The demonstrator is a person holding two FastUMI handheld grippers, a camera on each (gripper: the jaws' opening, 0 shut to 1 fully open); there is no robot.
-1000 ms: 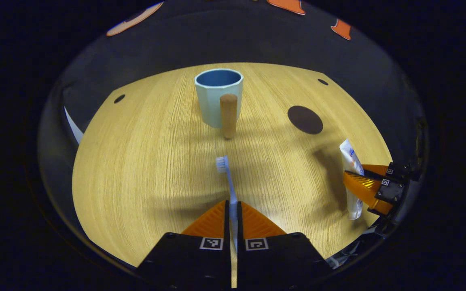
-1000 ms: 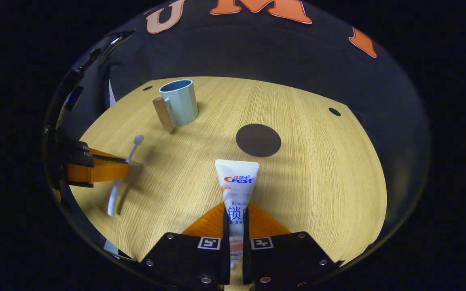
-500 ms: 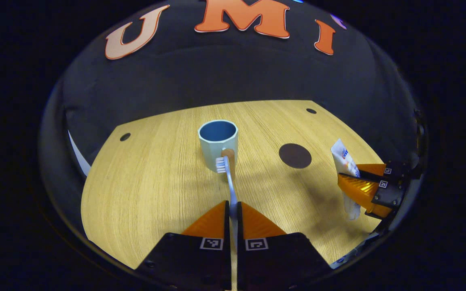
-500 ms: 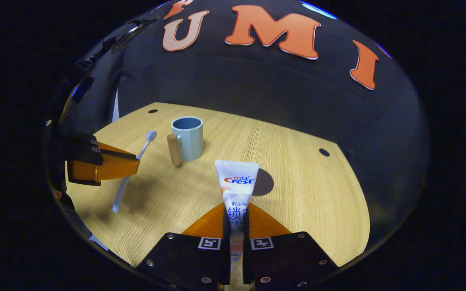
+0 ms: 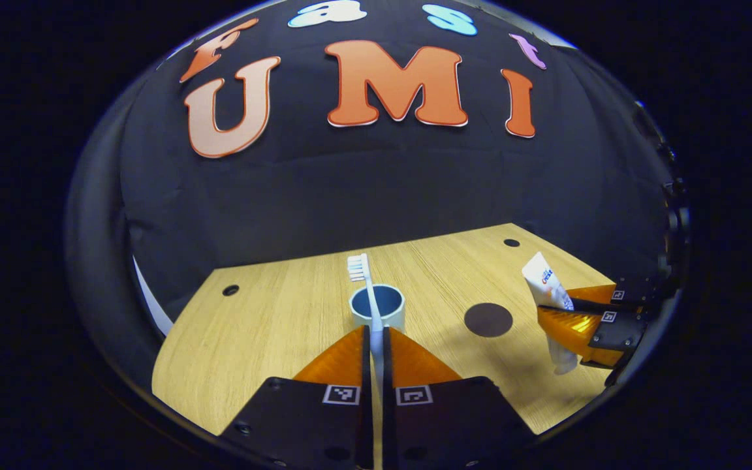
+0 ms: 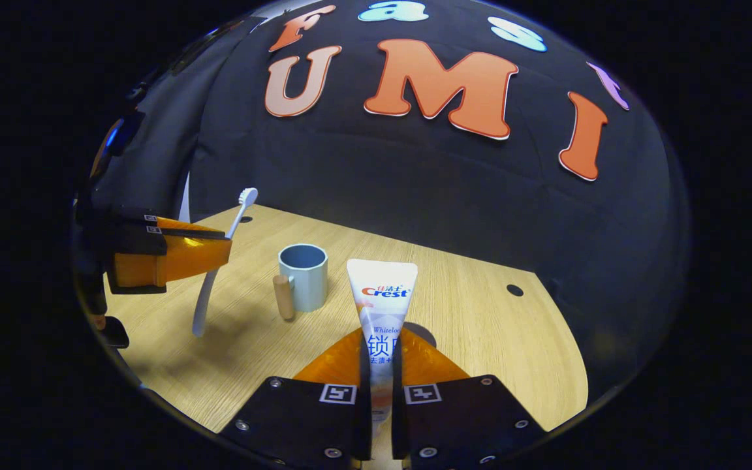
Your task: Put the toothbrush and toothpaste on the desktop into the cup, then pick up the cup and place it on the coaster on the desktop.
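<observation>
The surface (image 5: 271,326) is a light wood-grain top with a few small dark holes near its edges, and black cloth hangs as the wall right behind it. The lighting throws soft shadows across the wood.

The left hand-held gripper (image 5: 373,339) is clamped on the toothbrush (image 5: 364,287), which is up off the surface, bristles up. In the right gripper view the same brush (image 6: 219,261) hangs tilted, with its lower end above the wood, just left of the cup (image 6: 303,277).

The right hand-held gripper (image 6: 376,356) is clamped on the toothpaste (image 6: 381,294), flat end pointing up and away. In the left gripper view the tube (image 5: 549,294) sits off to the right, lifted clear of the wood.

The cup (image 5: 377,308) is pale blue with a wooden handle (image 6: 283,297) and stands upright near the middle of the surface. The coaster (image 5: 488,320) is a dark round disc lying flat to the right of the cup, apart from it.
</observation>
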